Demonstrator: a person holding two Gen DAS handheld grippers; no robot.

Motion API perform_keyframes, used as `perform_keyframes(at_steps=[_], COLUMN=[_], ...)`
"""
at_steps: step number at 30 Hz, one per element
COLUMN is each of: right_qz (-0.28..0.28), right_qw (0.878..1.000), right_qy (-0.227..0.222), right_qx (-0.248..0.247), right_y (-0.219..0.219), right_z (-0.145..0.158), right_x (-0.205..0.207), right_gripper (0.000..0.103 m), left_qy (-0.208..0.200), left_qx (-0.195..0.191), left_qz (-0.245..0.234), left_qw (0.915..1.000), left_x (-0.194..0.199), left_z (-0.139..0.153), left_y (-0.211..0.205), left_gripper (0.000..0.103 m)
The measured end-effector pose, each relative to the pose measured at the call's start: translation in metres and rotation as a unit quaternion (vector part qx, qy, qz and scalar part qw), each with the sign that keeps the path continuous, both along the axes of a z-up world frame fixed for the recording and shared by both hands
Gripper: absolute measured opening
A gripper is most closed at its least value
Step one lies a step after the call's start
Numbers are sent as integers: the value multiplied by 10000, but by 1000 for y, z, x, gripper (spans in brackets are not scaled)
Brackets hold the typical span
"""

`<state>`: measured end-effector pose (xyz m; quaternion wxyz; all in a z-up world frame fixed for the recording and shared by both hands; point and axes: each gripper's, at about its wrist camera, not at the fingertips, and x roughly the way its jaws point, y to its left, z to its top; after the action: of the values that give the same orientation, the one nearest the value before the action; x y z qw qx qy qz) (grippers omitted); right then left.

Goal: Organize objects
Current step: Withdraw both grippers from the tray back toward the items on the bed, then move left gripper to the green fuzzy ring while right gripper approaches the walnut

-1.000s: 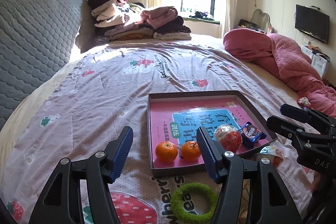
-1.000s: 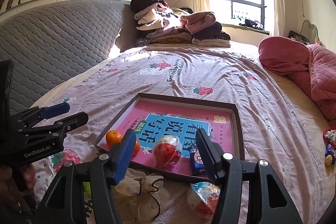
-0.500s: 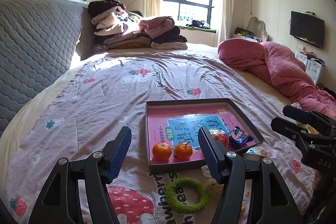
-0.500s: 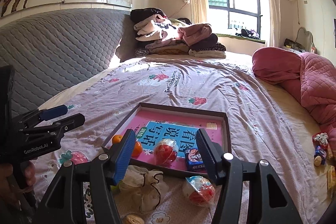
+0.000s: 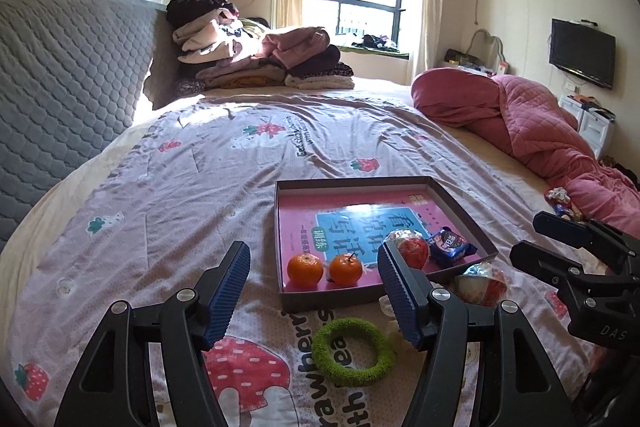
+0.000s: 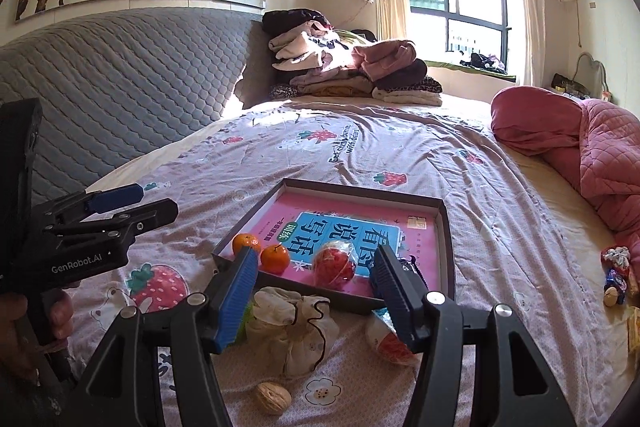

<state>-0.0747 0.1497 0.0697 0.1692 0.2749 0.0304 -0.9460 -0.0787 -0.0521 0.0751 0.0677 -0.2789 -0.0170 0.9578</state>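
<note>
A: Quick pass. Both tools were empty. Left gripper (image 5: 314, 269) had its jaws spread wide, nothing between them; right gripper (image 6: 314, 273) the same, released and hovering low over the bed.

B: Where were the task items?

A: Shallow box lid (image 5: 464, 205) sat on the strawberry bedsheet (image 5: 192, 187), holding two tangerines (image 5: 324, 269) side by side at its near edge, a wrapped red apple (image 5: 412, 251) and a blue snack packet (image 5: 450, 245). A pink booklet (image 6: 352, 231) lined the bottom.

B: And outside the box?

A: Green fuzzy ring (image 5: 352, 351) just in front of it, a second wrapped fruit (image 5: 482, 285) touching or almost touching the near right corner, a cream drawstring pouch (image 6: 292, 327) against the near wall, and a walnut (image 6: 272, 398) nearer the camera. More candies (image 6: 616, 275) lay well apart, by the pink quilt (image 6: 592, 147).

B: Step?

A: My read: between picks, partway through loading loose things into the box. Right gripper lined up roughly over the pouch, so the next move probably called for dropping down and closing on soft cloth near its gathered neck.

B: Anything unclear?

A: Right finger (image 6: 394, 291) covered part of the snack packet and the second wrapped fruit. The ring was mostly hidden in the right view, only a green sliver showing. Packet print was unreadable. Couldn't tell what the pouch held.
</note>
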Motion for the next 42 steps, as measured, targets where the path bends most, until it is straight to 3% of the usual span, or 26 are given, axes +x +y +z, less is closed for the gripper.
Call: perform_keyframes(at_steps=[13, 42], right_qz=[34, 170], right_qw=[10000, 9986], right_qy=[74, -491], right_qx=[-58, 89], right_y=[4, -1], right_z=[-10, -53], right_x=[10, 32], right_gripper=[60, 60], left_qy=[-170, -591], left_qx=[6, -240], left_qz=[23, -132], left_qw=[9999, 9979], left_x=[2, 20], left_z=[-17, -53], left_y=[-4, 9], left_gripper=[68, 68])
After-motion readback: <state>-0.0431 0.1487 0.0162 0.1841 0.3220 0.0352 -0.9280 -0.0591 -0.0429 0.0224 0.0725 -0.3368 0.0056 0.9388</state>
